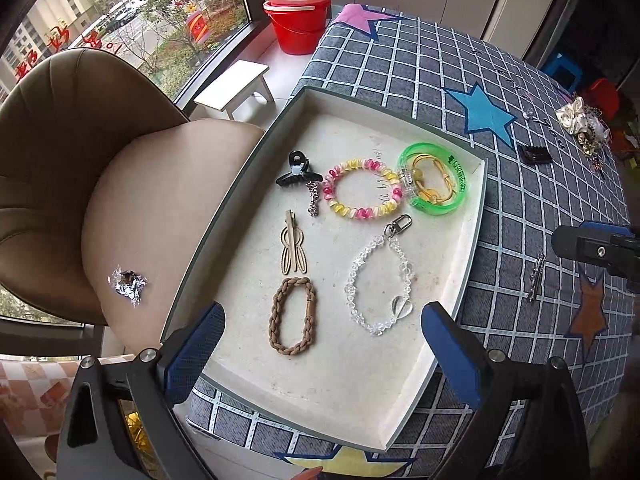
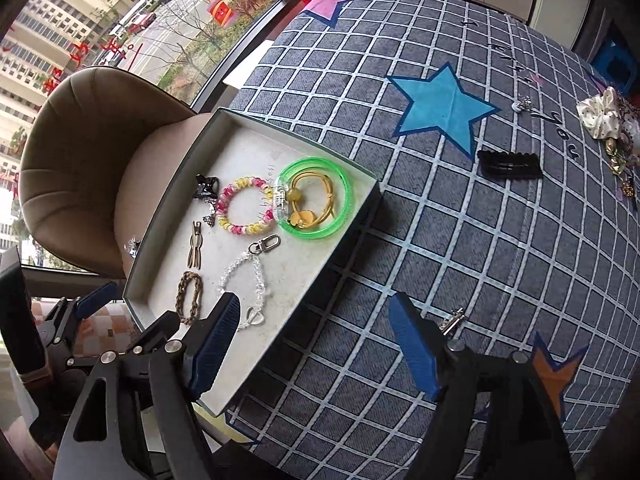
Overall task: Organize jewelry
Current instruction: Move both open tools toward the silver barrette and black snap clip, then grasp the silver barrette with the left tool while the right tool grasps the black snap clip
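Note:
A shallow white tray [image 1: 452, 280] [image 2: 352, 196] on the checked tablecloth holds a green bangle [image 1: 434, 182] [image 2: 314, 200], a pink-yellow coil bracelet [image 1: 362, 190] [image 2: 244, 208], a clear bead chain [image 1: 378, 280] [image 2: 248, 280], a brown braided band [image 1: 294, 322] [image 2: 190, 296], a beige clip [image 1: 293, 248] and a black claw clip [image 1: 298, 172]. My left gripper [image 1: 324, 352] is open and empty over the tray's near end. My right gripper [image 2: 316, 344] is open and empty above the tray's right edge. A silver clip [image 1: 536, 278] [image 2: 454, 320] lies on the cloth just right of the tray.
A black hair clip [image 2: 508, 166] [image 1: 534, 155], a small silver piece [image 2: 522, 104] and a pile with a cream scrunchie [image 2: 604, 118] [image 1: 578, 118] lie at the table's far right. A brown chair [image 1: 100, 184] stands left of the table. Red bucket [image 1: 298, 26] and white stool [image 1: 234, 88] stand by the window.

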`<state>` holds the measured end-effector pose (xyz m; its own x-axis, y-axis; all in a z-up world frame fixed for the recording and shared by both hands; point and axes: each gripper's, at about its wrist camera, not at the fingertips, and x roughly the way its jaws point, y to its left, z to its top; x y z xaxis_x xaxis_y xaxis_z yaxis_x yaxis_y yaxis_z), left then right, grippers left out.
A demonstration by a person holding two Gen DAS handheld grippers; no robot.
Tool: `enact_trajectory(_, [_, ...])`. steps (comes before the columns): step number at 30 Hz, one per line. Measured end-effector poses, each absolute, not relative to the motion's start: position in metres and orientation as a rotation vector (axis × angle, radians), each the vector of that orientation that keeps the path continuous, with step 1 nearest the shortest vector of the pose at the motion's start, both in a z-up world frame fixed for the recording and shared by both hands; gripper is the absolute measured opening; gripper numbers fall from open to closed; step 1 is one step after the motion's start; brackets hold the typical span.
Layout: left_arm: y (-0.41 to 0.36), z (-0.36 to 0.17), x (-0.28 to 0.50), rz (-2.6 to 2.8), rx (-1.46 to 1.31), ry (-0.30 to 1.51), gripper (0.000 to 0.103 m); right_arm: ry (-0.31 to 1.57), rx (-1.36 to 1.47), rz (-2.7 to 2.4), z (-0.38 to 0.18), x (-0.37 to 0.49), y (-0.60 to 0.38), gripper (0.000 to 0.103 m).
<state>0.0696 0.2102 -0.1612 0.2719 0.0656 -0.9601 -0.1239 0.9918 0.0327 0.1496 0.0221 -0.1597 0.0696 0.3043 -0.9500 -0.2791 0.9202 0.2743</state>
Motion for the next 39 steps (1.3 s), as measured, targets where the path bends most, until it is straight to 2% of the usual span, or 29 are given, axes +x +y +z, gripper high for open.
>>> enact_trajectory(7, [0.135, -0.152, 0.068, 0.058, -0.008, 1.295, 0.103, 1.475, 0.030, 0.352, -0.171, 0.158, -0.066, 0.080])
enact_trajectory(14, [0.064, -0.178, 0.078, -0.001, 0.008, 1.368, 0.103, 1.476, -0.015, 0.357, -0.180, 0.182, -0.111, 0.080])
enact_trajectory(29, [0.020, -0.231, 0.122, 0.003, 0.012, 1.422, 0.103, 1.343, -0.411, 0.620, -0.215, 0.263, -0.090, 0.080])
enact_trajectory(39, [0.012, -0.247, 0.143, -0.017, -0.012, 1.441, 0.103, 1.278, -0.608, 0.785, -0.242, 0.296, -0.055, 0.080])
